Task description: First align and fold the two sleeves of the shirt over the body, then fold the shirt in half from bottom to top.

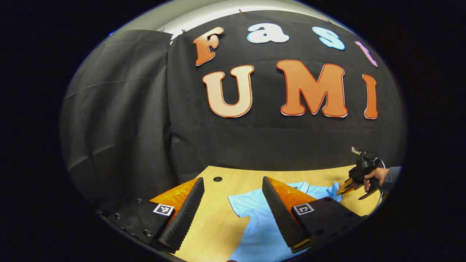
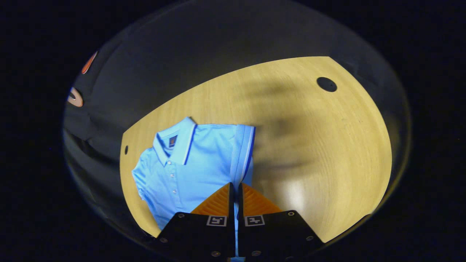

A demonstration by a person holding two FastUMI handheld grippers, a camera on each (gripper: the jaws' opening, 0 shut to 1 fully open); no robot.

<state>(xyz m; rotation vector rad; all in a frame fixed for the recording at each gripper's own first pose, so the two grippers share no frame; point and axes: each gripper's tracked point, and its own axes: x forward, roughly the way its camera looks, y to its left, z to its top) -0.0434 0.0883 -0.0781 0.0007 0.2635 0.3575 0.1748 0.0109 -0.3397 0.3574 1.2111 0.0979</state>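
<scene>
In the left gripper view, the left gripper (image 1: 233, 203) is held above a light wooden table (image 1: 218, 225), its two fingers spread wide apart with nothing between them. Below and between the fingers lies a light blue short-sleeved polo shirt (image 1: 262, 233), spread on the tabletop, one sleeve (image 1: 240, 205) pointing toward the left. A small round dark hole (image 1: 217, 179) sits in the table near the far edge. At the far right, a person's hand (image 1: 376, 178) holds the right gripper (image 1: 346, 187) low by the shirt's far edge.

In the right gripper view, the right gripper (image 2: 236, 196) has its fingers closed together on a fold of the shirt (image 2: 189, 163), pinching the striped-edged sleeve (image 2: 242, 153), which lies folded over the body. The collar (image 2: 178, 140) points to the upper left, and the buttoned front faces up. The wooden table (image 2: 327, 163) stretches away to the right, with a dark round hole (image 2: 326, 84) near its far corner.
</scene>
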